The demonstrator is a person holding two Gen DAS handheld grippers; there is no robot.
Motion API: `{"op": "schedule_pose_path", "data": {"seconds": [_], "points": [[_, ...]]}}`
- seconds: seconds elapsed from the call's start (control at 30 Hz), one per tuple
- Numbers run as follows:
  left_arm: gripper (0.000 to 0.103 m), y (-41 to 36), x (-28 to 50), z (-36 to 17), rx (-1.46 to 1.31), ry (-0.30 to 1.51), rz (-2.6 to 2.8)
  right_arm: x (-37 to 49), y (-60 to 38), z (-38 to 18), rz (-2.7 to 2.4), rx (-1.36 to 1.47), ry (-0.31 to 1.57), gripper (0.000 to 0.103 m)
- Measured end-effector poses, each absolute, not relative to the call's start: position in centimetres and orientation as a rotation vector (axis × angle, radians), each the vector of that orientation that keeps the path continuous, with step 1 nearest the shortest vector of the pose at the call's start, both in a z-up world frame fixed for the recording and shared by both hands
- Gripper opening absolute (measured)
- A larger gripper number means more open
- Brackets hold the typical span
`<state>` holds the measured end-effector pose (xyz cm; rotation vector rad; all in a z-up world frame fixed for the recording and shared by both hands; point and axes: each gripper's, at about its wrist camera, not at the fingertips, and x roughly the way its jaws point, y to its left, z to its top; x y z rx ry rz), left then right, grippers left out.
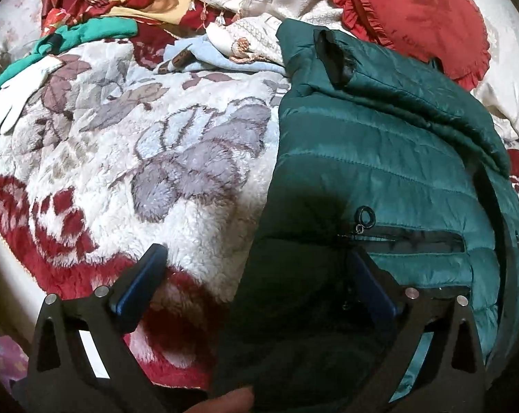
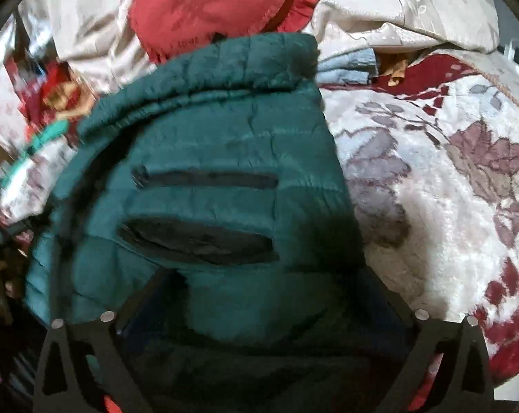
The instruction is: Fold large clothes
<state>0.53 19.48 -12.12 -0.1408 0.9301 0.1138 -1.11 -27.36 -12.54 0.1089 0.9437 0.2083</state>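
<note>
Left tool (image 1: pixel 256 265) black frame, blue pads (image 1: pixel 139 275), silver screws; right tool (image 2: pixel 262 296) alike.

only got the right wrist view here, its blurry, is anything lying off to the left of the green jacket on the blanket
Observer: Yes. The left wrist view shows a white glove lying flat at the far edge of the floral blanket, well apart from the green jacket.
Operator: is the jacket pocket zipped
Observer: The pocket zipper looks closed in that view, with its ring pull at the end toward the blanket.
Operator: where is the left gripper
Observer: The left gripper is open, straddling the jacket's edge: one finger over the blanket, the other over the jacket. Nothing is pinched.
</note>
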Motion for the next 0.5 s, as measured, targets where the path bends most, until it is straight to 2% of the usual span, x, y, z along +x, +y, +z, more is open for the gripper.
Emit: {"op": "schedule_pose_path", "data": {"seconds": [0.5], "points": [[0.103,19.56,0.32,-12.3,-0.148,0.903,0.135,-1.88,-27.48,-12.76,0.203,0.082,0.918,0.103]]}}
